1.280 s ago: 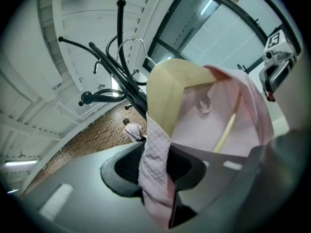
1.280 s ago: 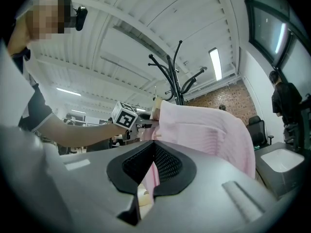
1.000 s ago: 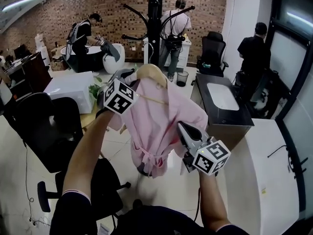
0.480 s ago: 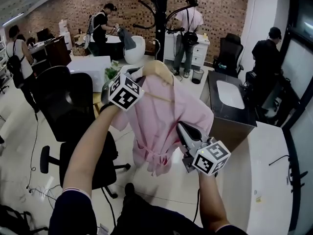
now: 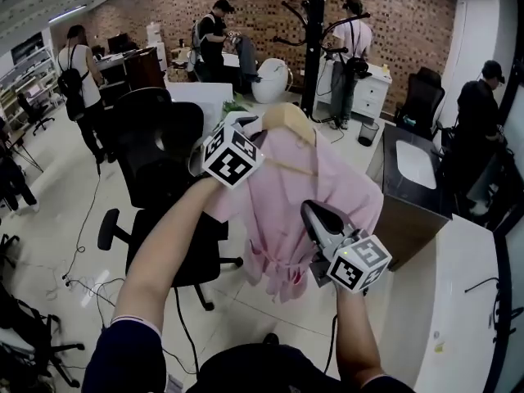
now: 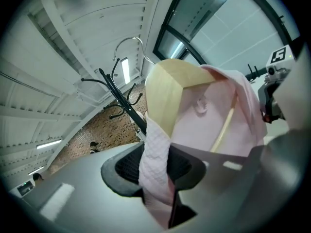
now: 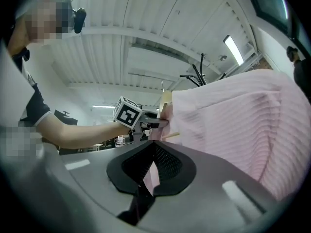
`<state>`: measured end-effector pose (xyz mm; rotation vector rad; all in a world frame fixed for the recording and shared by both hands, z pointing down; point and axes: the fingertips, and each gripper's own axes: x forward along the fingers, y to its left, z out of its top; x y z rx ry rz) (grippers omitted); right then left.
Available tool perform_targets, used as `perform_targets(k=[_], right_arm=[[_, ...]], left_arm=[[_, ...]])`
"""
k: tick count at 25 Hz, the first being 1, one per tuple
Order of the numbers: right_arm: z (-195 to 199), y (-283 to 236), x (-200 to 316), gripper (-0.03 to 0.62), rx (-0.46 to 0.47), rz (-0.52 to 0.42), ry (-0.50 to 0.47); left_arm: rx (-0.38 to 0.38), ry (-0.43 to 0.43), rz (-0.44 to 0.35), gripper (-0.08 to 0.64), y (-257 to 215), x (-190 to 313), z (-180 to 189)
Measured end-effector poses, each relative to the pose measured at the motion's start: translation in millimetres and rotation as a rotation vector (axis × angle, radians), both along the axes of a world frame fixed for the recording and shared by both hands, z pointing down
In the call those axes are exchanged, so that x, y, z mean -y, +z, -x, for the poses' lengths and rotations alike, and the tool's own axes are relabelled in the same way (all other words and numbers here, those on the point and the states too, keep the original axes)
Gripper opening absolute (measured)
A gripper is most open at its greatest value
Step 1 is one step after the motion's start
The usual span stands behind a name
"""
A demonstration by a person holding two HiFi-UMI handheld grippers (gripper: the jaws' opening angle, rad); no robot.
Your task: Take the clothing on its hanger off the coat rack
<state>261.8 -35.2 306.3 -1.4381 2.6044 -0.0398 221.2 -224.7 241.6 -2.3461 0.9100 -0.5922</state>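
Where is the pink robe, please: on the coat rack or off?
Off: left gripper and right gripper hold the robe; the coat rack stands behind.

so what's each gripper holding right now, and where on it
Both hold the pink garment on its wooden hanger. The left gripper pinches fabric at the shoulder, below the hanger's end; the right gripper pinches fabric lower down.

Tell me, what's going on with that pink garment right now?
Both shut: left tool on pink garment at hanger shoulder, right tool on its lower cloth. Hanger off coat rack, held aloft. Nearby office chair, apart.
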Motion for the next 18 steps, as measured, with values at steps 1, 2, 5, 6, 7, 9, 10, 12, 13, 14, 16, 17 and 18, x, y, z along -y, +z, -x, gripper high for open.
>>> perform_targets(k=[1,2,5,6,7,9,10,12,13,14,16,17,18], right_arm=[[9,1,-7,0.002,-0.004,-0.001,-0.007],[18,1,-15,0.002,-0.009,-0.002,-0.013],[38,2,-40,0.002,-0.009,-0.003,-0.024],[45,2,-49,0.002,-0.007,-0.003,-0.028],[54,2,-58,0.002,-0.008,-0.003,-0.033],[74,3,-73,0.002,-0.012,-0.003,-0.050],[84,3,-79,0.002,-0.014,-0.003,-0.060],[103,3,-88,0.002,-0.015,-0.002,-0.084],[112,3,-92,0.002,-0.015,-0.003,-0.096],[120,3,-95,0.002,-0.017,-0.004,-0.109],[136,3,-98,0.002,-0.019,-0.008,-0.134],[142,4,-98,0.002,-0.018,-0.009,-0.147],[148,5,-97,0.002,-0.017,-0.010,-0.159]], left_arm=[[-0.002,-0.003,-0.005,0.123,0,-8,8],[-0.005,-0.006,-0.011,0.123,0,-17,16],[-0.008,-0.017,-0.030,0.123,-2,-47,37],[-0.005,-0.021,-0.035,0.123,-3,-57,45],[-0.004,-0.026,-0.037,0.123,-4,-66,55],[-0.004,-0.046,-0.039,0.123,-5,-82,80],[-0.004,-0.059,-0.039,0.123,-5,-88,93],[-0.001,-0.088,-0.038,0.123,-7,-98,119],[0.000,-0.103,-0.037,0.123,-8,-101,131],[0.000,-0.118,-0.037,0.123,-9,-104,142],[0.002,-0.146,-0.037,0.123,-10,-107,163],[0.004,-0.161,-0.036,0.123,-10,-107,173],[0.007,-0.175,-0.034,0.123,-9,-106,182]])
